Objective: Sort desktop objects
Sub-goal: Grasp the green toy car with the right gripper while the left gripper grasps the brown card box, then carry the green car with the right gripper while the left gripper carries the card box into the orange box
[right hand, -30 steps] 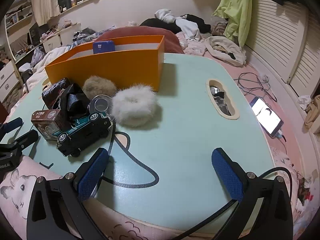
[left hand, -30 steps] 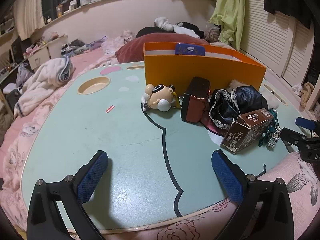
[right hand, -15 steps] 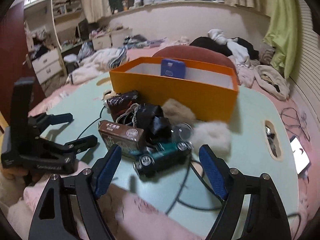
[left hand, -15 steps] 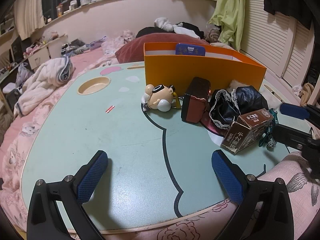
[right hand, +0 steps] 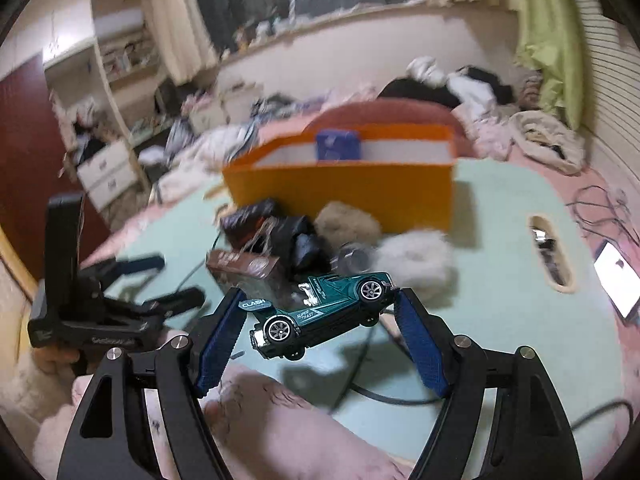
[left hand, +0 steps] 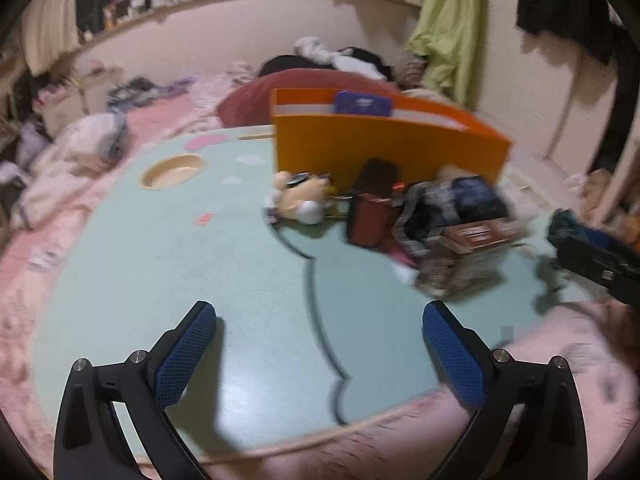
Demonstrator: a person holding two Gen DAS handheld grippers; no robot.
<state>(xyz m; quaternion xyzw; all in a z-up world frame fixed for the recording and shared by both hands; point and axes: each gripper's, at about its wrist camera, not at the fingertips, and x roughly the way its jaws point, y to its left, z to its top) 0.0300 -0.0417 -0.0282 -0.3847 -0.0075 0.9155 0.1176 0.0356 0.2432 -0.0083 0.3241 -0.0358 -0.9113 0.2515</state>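
Note:
My right gripper (right hand: 320, 312) is shut on a green toy car (right hand: 320, 312) and holds it tilted above the table's near edge. An orange box (right hand: 344, 192) with a blue card (right hand: 337, 144) in it stands at the back of the mint table (right hand: 500, 208). In front of the box lie a brown carton (right hand: 242, 267), black cloth (right hand: 300, 240), a dark pouch (right hand: 248, 216) and two fur balls (right hand: 412, 256). My left gripper (left hand: 320, 344) is open and empty over bare table, left of the pile; a plush toy (left hand: 300, 196) lies beyond it.
A phone (right hand: 616, 276) and cables lie on the bed right of the table. The table has a round cup hole (left hand: 173, 171) at far left and a slot (right hand: 550, 256) at right. Pink bedding surrounds the table.
My right gripper moved left to the toy car, closed on it and lifted it off the table. My left gripper shifted slightly; its view is blurred.

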